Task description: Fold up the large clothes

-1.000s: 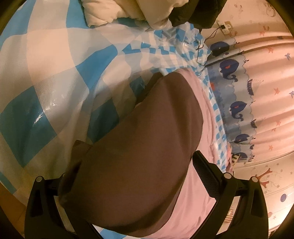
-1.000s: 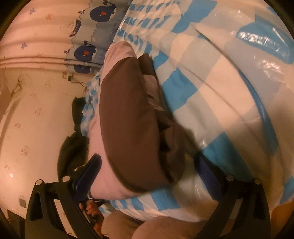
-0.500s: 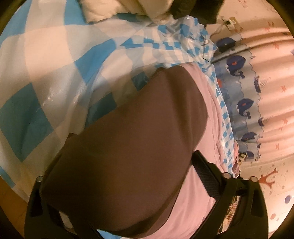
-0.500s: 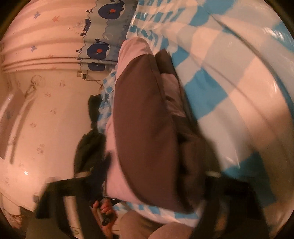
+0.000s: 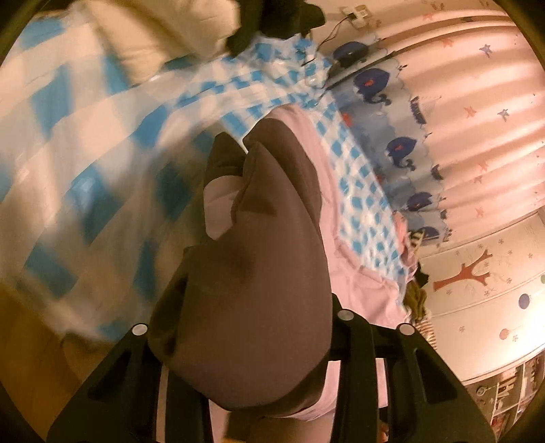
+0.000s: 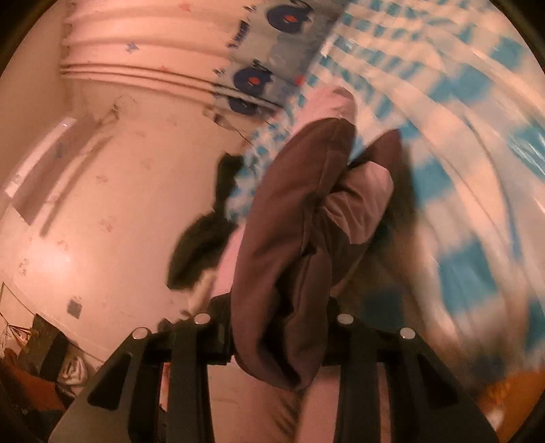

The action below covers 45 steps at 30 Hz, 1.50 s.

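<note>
A large brown garment (image 5: 265,238) with a pale pink side (image 5: 357,289) lies lengthwise on the blue-and-white checked bed cover (image 5: 102,136). Its near end is bunched and raised off the bed. In the left wrist view my left gripper (image 5: 242,340) has its jaws closing, pressing a thick brown fold between them. In the right wrist view the same garment (image 6: 289,204) hangs folded over, showing brown and pink layers. My right gripper (image 6: 279,327) has its jaws closing too, clamped on the bunched brown edge. The fingertips are mostly hidden by cloth.
A cream pillow (image 5: 170,34) and dark clothing (image 5: 279,17) lie at the head of the bed. A pink curtain with blue whales (image 5: 460,119) hangs along the far side. Wooden floor (image 5: 27,357) shows past the bed's near edge. The pale wall (image 6: 102,170) stands beyond.
Both grippers went from wide open around the flat garment to closed on its near edge. They have risen, pulling the cloth up off the bed into bunched folds.
</note>
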Motion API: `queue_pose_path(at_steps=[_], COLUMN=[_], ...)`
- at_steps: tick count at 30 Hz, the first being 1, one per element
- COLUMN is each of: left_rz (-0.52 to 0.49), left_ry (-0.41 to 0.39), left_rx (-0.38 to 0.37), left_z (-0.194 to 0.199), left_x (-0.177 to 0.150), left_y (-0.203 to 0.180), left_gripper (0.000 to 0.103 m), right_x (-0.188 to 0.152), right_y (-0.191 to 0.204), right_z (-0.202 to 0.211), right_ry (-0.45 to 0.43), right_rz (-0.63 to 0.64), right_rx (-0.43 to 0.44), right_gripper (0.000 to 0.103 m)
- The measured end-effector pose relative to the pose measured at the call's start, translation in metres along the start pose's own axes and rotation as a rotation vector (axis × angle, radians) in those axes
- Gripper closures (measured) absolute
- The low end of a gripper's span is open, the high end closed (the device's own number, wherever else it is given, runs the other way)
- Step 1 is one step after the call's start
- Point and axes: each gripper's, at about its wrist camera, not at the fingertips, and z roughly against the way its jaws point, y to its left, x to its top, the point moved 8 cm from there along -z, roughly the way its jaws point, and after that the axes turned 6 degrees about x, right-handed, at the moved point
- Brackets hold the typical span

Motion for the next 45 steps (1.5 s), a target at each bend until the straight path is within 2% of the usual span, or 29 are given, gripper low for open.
queue_pose_path(at_steps=[2, 3, 4, 6, 7, 9, 11, 12, 14, 15, 18, 19, 22, 25, 26, 27, 29, 31, 33, 35, 37, 39, 40, 41, 42, 43, 45], left_rz=[0.069, 0.11, 0.145, 0.156, 0.153, 0.15, 0.163, 0.165, 0.163, 0.159, 0.133, 0.132, 0.152, 0.186, 0.176, 0.159, 0.131, 0.086, 0.052, 0.042, 0.033, 0.02, -0.004, -0.024, -0.048, -0.071, -0.132], left_ry=[0.052, 0.052, 0.034, -0.011, -0.034, -0.064, -0.085, -0.097, -0.11, -0.104, -0.096, -0.085, -0.033, -0.037, -0.046, -0.064, -0.077, -0.078, -0.084, -0.086, -0.093, -0.107, -0.12, -0.128, -0.137, -0.144, -0.17], left_rx=[0.011, 0.004, -0.023, -0.053, -0.047, -0.036, -0.038, -0.027, -0.015, -0.009, 0.008, 0.01, 0.028, 0.005, 0.001, -0.02, -0.049, -0.072, -0.072, -0.067, -0.063, -0.065, -0.061, -0.066, -0.073, -0.069, -0.056], left_z=[-0.012, -0.015, -0.016, -0.014, -0.012, -0.011, -0.012, -0.014, -0.02, -0.024, -0.029, -0.03, -0.043, -0.049, -0.05, -0.049, -0.049, -0.046, -0.043, -0.044, -0.043, -0.041, -0.037, -0.035, -0.032, -0.031, -0.022], left_x=[-0.019, -0.022, -0.024, -0.024, -0.023, -0.02, -0.015, -0.013, -0.009, -0.01, -0.014, -0.013, -0.007, 0.0, 0.002, 0.004, 0.006, 0.006, 0.007, 0.007, 0.007, 0.008, 0.008, 0.008, 0.008, 0.01, 0.009], left_y=[0.033, 0.046, 0.058, 0.064, 0.065, 0.061, 0.056, 0.055, 0.052, 0.049, 0.043, 0.045, 0.056, 0.059, 0.057, 0.052, 0.044, 0.035, 0.031, 0.031, 0.03, 0.025, 0.021, 0.016, 0.008, 0.001, -0.017], left_gripper=[0.056, 0.05, 0.046, 0.041, 0.037, 0.031, 0.022, 0.019, 0.015, 0.015, 0.014, 0.014, 0.013, 0.013, 0.013, 0.013, 0.028, 0.042, 0.047, 0.049, 0.05, 0.053, 0.055, 0.056, 0.058, 0.059, 0.06], right_x=[-0.016, -0.021, -0.023, -0.016, -0.005, 0.015, 0.035, 0.04, 0.051, 0.051, 0.037, 0.032, 0.019, 0.017, 0.018, 0.016, 0.007, 0.007, 0.009, 0.021, 0.035, 0.046, 0.047, 0.045, 0.041, 0.037, 0.033], right_y=[-0.032, -0.049, -0.056, -0.049, -0.036, -0.001, 0.049, 0.066, 0.113, 0.13, 0.15, 0.144, 0.121, 0.115, 0.112, 0.1, 0.061, 0.059, 0.06, 0.066, 0.055, 0.03, 0.005, -0.016, -0.037, -0.048, -0.045], right_z=[0.005, 0.012, 0.021, 0.037, 0.05, 0.061, 0.061, 0.057, 0.017, -0.011, -0.096, -0.126, -0.178, -0.204, -0.213, -0.223, -0.243, -0.244, -0.249, -0.253, -0.27, -0.289, -0.301, -0.311, -0.32, -0.325, -0.323], right_ry=[0.043, 0.032, -0.001, -0.074, -0.148, -0.24, -0.333, -0.345, -0.284, -0.224, -0.038, 0.036, 0.152, 0.17, 0.183, 0.233, 0.395, 0.408, 0.364, 0.293, 0.275, 0.298, 0.337, 0.382, 0.42, 0.421, 0.411], right_rz=[-0.064, -0.112, -0.125, -0.047, 0.031, 0.188, 0.365, 0.416, 0.56, 0.623, 0.791, 0.829, 0.873, 0.916, 0.93, 0.935, 0.927, 0.924, 0.896, 0.912, 0.911, 0.912, 0.907, 0.889, 0.862, 0.86, 0.851], right_rx=[-0.073, -0.081, -0.099, -0.187, -0.28, -0.385, -0.468, -0.472, -0.488, -0.507, -0.562, -0.587, -0.662, -0.702, -0.735, -0.793, -0.895, -0.893, -0.833, -0.825, -0.85, -0.906, -0.959, -0.977, -0.978, -0.979, -0.941], right_gripper=[0.059, 0.055, 0.054, 0.049, 0.047, 0.042, 0.03, 0.026, 0.025, 0.024, 0.024, 0.024, 0.024, 0.024, 0.024, 0.024, 0.024, 0.024, 0.024, 0.024, 0.023, 0.022, 0.02, 0.015, 0.014, 0.014, 0.014])
